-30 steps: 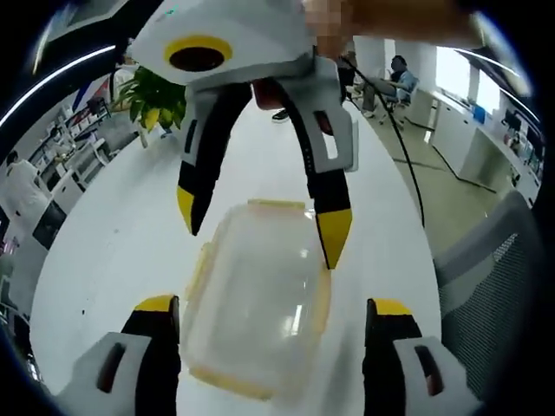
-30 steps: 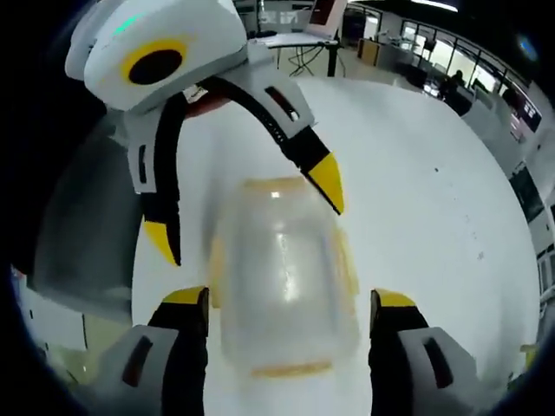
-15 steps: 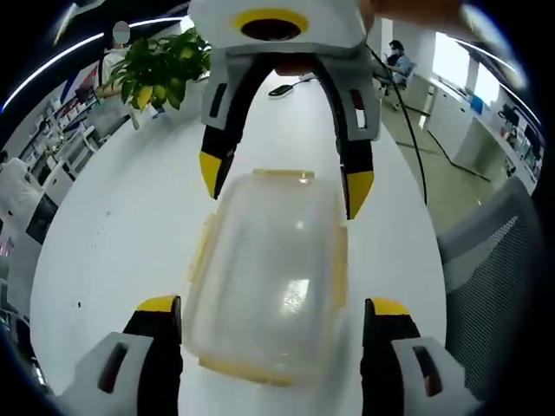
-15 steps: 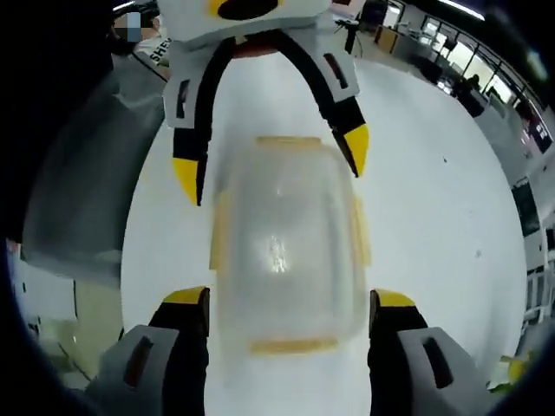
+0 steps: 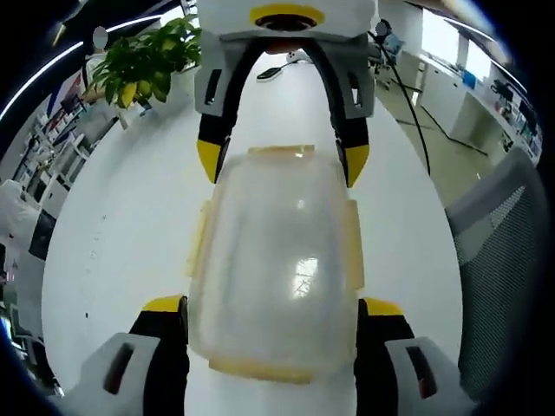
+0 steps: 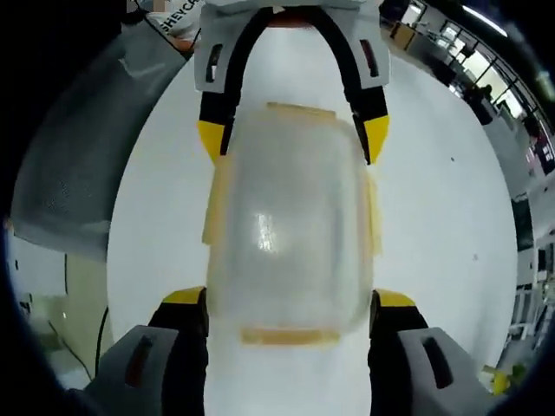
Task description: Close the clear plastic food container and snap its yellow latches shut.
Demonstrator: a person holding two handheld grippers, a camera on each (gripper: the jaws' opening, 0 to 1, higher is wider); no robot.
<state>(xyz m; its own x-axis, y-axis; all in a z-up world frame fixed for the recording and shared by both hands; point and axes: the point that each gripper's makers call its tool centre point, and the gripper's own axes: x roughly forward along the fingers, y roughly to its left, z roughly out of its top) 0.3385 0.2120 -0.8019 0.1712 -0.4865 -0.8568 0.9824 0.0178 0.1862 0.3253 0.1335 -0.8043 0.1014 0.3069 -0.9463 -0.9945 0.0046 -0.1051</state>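
A clear plastic food container point(image 5: 273, 260) with its lid on lies on the white table point(image 5: 113, 225). Pale yellow latches point(image 5: 198, 238) stick out along its sides and ends. My left gripper point(image 5: 273, 306) is open, its yellow-tipped jaws straddling the near end of the container. My right gripper point(image 5: 283, 162) faces it from the far end, also open, tips beside the container's corners. In the right gripper view the same container point(image 6: 290, 225) sits between my right gripper point(image 6: 289, 298) below and the left gripper point(image 6: 293, 139) above.
A potted plant point(image 5: 147, 65) stands at the far left of the table. A grey mesh chair point(image 5: 503, 260) is beside the table's right edge, seen also as a grey chair point(image 6: 78, 173). Office desks and a floor cable point(image 5: 425, 113) lie beyond.
Both grippers have come in toward the container from opposite ends and lined up with it; it now sits between both pairs of open jaws. The container lies squarer to both views.
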